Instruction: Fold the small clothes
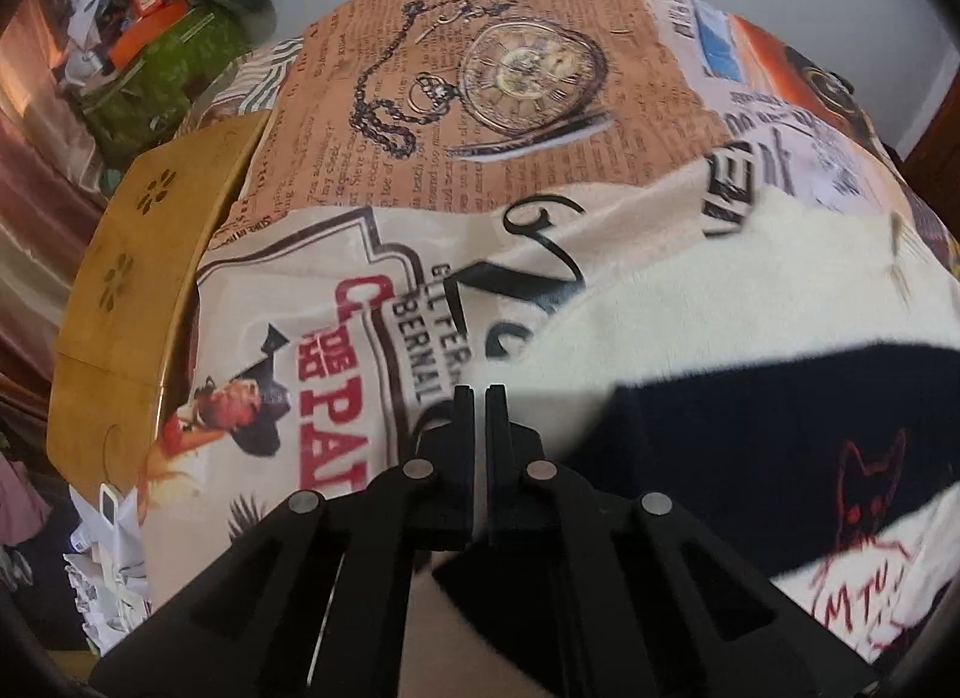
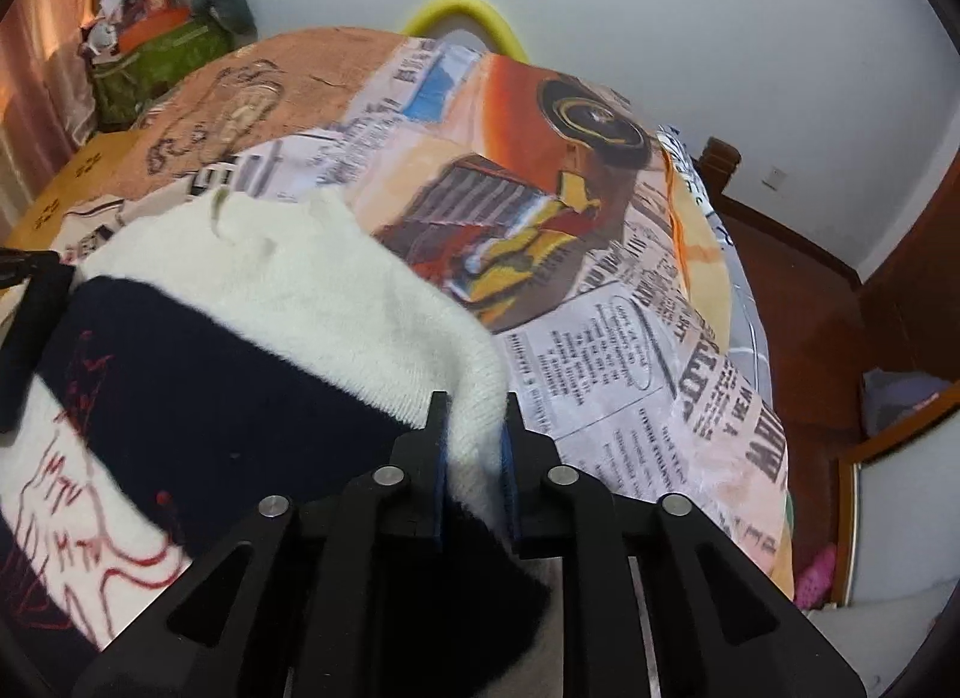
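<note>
Two grippers work on one small garment, a fuzzy sweater point(image 2: 252, 302) banded in cream and navy with a red line drawing stitched across it, which lies on a collage-print cloth point(image 2: 600, 290) of newspaper clippings and a pocket watch. In the right wrist view the right gripper point(image 2: 471, 416) is clenched on the sweater's cream hem, the fabric bunched between its blue-padded fingers point(image 2: 443, 446) near 6 o'clock, while the rest of the garment spreads away toward 9 and 10 o'clock. At the 9 o'clock edge of that view a dark piece of the other tool juts in beside the navy band. In the left wrist view the left gripper point(image 1: 479, 398) sits at 6 o'clock with its fingers pressed nearly together; whether any cloth is caught between them I cannot tell, though cream fabric lies right under and behind the tips. From there the sweater point(image 1: 750, 350) fills the 3 to 5 o'clock area, its red cat figure at about 4 o'clock. A yellowish wooden tabletop point(image 1: 132, 266) with flower-shaped cutouts shows at 9 o'clock, beside the printed cloth. Farther back, at 10 to 11 o'clock, a green bag point(image 1: 162, 68) piled with clutter stands against the pale wall, and a yellow hoop point(image 2: 462, 17) peeks over the cloth's far edge at 12 o'clock.
</note>
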The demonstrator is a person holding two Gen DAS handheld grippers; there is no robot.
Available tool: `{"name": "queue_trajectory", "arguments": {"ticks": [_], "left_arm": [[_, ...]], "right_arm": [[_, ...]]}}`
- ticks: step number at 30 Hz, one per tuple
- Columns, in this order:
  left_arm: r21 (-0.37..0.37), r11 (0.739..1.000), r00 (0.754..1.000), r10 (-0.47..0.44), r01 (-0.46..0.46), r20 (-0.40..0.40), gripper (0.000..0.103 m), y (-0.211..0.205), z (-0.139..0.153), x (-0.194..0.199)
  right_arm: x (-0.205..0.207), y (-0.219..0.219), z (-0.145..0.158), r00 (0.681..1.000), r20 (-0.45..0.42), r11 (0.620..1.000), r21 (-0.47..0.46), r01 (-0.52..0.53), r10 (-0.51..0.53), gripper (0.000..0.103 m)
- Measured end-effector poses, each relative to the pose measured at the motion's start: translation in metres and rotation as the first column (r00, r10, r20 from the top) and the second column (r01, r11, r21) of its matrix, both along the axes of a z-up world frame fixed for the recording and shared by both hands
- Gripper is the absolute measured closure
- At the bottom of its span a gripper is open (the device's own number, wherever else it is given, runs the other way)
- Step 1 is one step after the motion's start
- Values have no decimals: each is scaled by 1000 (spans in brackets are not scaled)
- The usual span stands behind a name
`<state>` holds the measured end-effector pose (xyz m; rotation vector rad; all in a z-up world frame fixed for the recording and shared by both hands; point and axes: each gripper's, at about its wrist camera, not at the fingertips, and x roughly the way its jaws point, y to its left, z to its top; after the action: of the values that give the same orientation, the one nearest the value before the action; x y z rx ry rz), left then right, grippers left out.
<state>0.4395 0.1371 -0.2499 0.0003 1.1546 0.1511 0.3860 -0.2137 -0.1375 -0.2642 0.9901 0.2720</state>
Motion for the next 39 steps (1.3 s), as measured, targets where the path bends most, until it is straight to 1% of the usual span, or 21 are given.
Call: {"name": "queue_trajectory", "arguments": {"ticks": [1,2,3,4,5,6,7,8,9,11,13,18,21,24,27,31,32,34,36,38,39], "left_arm": [[3,1000,1000,-13,13,17,100,-1,5,-8],[6,1000,999,-26,26,29,95,-2,11,-16],[10,999,998,-39,39,43,91,-3,18,-25],[16,999,997,-48,47,61,82,-3,26,-35],[20,999,996,-50,49,77,68,-3,35,-44],[16,999,994,-48,46,96,61,0,43,-55],[7,999,992,-40,40,122,47,3,54,-68],[-6,999,989,-31,32,146,37,8,63,-80],[-16,1000,987,-21,24,162,33,11,71,-90],[-35,999,982,11,-5,187,18,19,85,-114],[-56,998,980,47,-37,194,12,29,96,-140],[-125,987,970,126,-101,209,9,51,106,-197],[-195,967,963,201,-165,179,8,67,98,-229],[-268,936,959,264,-229,106,8,83,76,-258],[-335,896,947,321,-291,34,8,93,52,-283],[-407,860,944,328,-307,-19,8,95,28,-308],[-429,848,943,333,-313,-30,8,96,23,-312],[-496,805,938,341,-325,-61,8,98,11,-317],[-576,742,928,362,-343,-86,8,103,-2,-318],[-627,691,914,397,-361,-89,9,110,-10,-315],[-647,670,907,413,-364,-82,9,114,-14,-312]], "right_arm": [[-3,4,3,1000,8,1000,-5,-5,5,83],[-7,8,7,1000,15,1000,-16,-10,10,73],[-12,10,12,1000,21,1000,-14,-17,18,67],[-19,12,19,999,36,1000,-5,-25,25,57],[-24,15,26,998,50,999,10,-31,31,53],[-30,17,33,997,66,999,29,-42,40,52],[-36,20,42,995,80,997,51,-57,53,51],[-43,23,51,994,93,995,71,-72,65,47],[-50,26,59,991,108,993,89,-83,73,41],[-65,32,75,985,147,986,127,-109,90,34],[-79,39,87,979,173,978,159,-132,104,30],[-115,55,105,965,218,959,205,-194,149,24],[-132,61,107,958,238,954,209,-213,162,19],[-147,68,102,953,240,953,193,-236,187,19],[-157,72,96,950,237,955,167,-245,202,19],[-165,76,87,949,229,958,138,-253,218,19],[-166,77,86,949,226,958,134,-253,219,19],[-168,79,84,951,220,959,132,-250,217,19],[-169,79,82,952,217,959,135,-248,216,19],[-168,80,81,952,215,959,138,-249,216,19],[-169,80,80,953,215,959,139,-248,215,19]]}}
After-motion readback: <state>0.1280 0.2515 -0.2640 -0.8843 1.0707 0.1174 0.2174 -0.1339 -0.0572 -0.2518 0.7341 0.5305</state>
